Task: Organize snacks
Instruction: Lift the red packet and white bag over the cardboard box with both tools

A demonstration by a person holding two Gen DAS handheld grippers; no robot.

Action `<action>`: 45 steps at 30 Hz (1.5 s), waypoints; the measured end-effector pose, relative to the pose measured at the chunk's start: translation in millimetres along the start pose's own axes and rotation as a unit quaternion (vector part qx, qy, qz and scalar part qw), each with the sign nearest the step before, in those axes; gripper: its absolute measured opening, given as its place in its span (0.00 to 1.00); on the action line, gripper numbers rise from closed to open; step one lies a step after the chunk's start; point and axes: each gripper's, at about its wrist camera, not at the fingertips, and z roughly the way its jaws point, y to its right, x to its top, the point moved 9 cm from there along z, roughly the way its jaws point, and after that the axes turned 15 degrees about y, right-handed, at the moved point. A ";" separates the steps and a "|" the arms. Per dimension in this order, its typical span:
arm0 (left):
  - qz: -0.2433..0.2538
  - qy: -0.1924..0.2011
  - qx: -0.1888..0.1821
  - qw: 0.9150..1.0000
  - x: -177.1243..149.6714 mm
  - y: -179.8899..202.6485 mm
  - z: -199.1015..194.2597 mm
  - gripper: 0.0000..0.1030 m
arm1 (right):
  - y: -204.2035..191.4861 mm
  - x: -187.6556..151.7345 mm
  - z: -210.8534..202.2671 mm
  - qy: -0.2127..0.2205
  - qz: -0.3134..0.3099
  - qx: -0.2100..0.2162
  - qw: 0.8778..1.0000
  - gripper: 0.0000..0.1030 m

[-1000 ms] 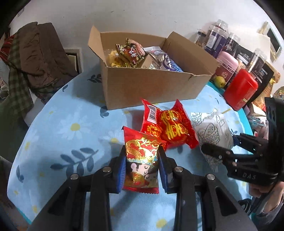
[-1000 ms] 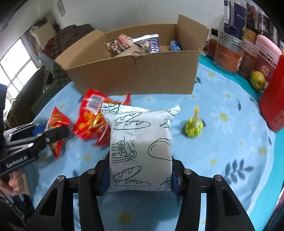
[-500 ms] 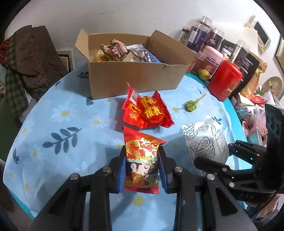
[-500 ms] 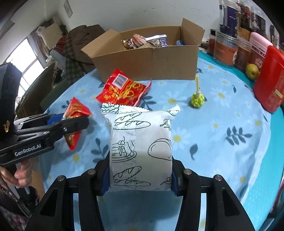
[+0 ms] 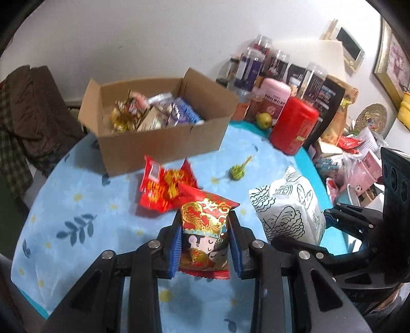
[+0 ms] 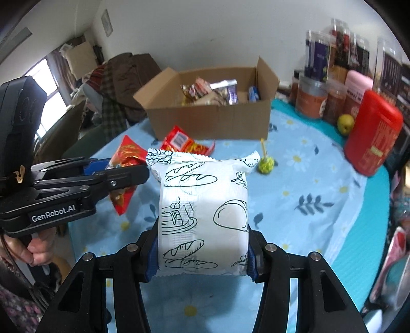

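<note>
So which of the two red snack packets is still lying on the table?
The crinkly red packet with yellow writing, lying on the flowered blue tablecloth before the cardboard box. The other red packet, with a gold dragon, is pinched in the left gripper.

White wall (image 5: 143, 38), plain. Window (image 6: 48, 84) at left, daylight, curtain (image 6: 60, 66) beside. Chair (image 6: 74, 128) draped with brown coat (image 5: 33, 107) and plaid cloth (image 5: 10, 143). Round surface (image 5: 84, 205) under pale blue daisy-print cloth. Framed picture (image 5: 394, 56) at right, small frame (image 6: 106, 21) high on wall. Row of jars (image 6: 333, 76) along far edge.
</note>
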 end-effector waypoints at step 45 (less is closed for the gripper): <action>0.022 0.198 0.039 0.979 236.4 -57.4 47.4 0.31 | 19.5 235.1 51.1 0.147 -0.064 -0.009 0.987 0.50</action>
